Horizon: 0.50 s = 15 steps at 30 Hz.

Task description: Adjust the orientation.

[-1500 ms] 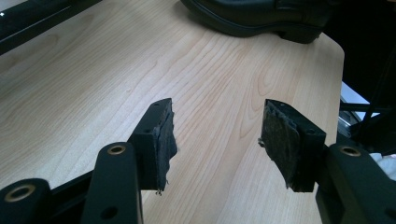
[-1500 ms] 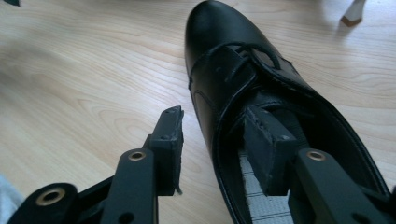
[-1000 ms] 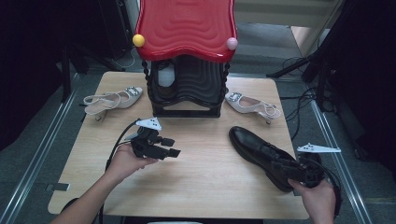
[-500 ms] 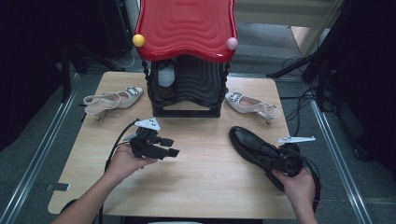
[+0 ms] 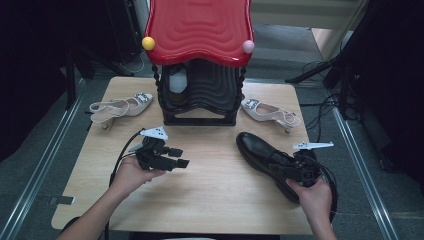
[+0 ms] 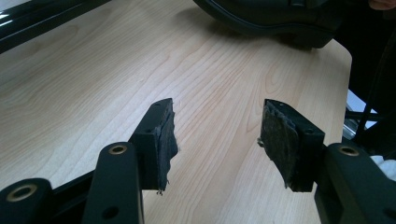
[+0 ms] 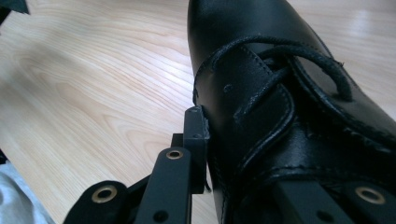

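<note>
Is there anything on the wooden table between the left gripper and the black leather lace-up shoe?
Nothing visible. The left gripper is open over bare wooden table, and the stretch across to the black leather lace-up shoe holds nothing. The right gripper is already at the shoe's far, heel-side part.

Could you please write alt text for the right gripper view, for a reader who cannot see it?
A black lace-up shoe lies on a light wooden table, with the right tool closed around its side near the laces. One black jaw presses the outside of the leather upper; the other is mostly hidden by the shoe.
</note>
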{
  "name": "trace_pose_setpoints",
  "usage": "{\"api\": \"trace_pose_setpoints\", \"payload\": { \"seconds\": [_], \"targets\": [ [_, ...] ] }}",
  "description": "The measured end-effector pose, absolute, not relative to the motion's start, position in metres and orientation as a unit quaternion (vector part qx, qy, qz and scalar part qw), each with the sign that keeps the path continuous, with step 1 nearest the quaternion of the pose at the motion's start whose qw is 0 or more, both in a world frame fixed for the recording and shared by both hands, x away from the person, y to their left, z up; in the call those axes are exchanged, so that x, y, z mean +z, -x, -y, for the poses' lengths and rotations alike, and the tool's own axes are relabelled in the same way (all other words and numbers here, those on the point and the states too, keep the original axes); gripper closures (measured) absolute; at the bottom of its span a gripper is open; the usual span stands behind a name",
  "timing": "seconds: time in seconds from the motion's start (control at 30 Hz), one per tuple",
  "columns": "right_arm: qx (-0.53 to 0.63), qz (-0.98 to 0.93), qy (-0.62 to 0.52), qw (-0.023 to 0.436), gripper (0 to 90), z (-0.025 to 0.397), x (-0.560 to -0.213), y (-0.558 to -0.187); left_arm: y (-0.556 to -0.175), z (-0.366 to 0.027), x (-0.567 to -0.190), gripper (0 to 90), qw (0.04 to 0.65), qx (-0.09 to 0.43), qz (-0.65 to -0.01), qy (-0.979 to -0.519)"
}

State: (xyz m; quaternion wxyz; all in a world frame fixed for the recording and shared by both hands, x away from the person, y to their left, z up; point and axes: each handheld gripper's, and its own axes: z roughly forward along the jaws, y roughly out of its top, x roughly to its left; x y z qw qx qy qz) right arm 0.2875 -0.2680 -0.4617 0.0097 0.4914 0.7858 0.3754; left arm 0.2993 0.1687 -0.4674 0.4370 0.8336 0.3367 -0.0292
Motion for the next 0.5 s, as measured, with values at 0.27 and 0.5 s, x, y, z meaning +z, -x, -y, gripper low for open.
{"api": "trace_pose_setpoints", "payload": {
  "seconds": [0.27,0.5],
  "targets": [
    [0.379,-0.808,-0.45,-0.005,79.8,0.226,-0.458,-0.3,-0.292,-0.179,-0.469,44.3,0.44,-0.024,-0.35,-0.827],
    [0.376,-0.827,-0.418,-0.022,79.2,0.191,-0.46,-0.311,-0.284,-0.189,-0.473,43.5,0.437,-0.02,-0.368,-0.82]
  ]
}}
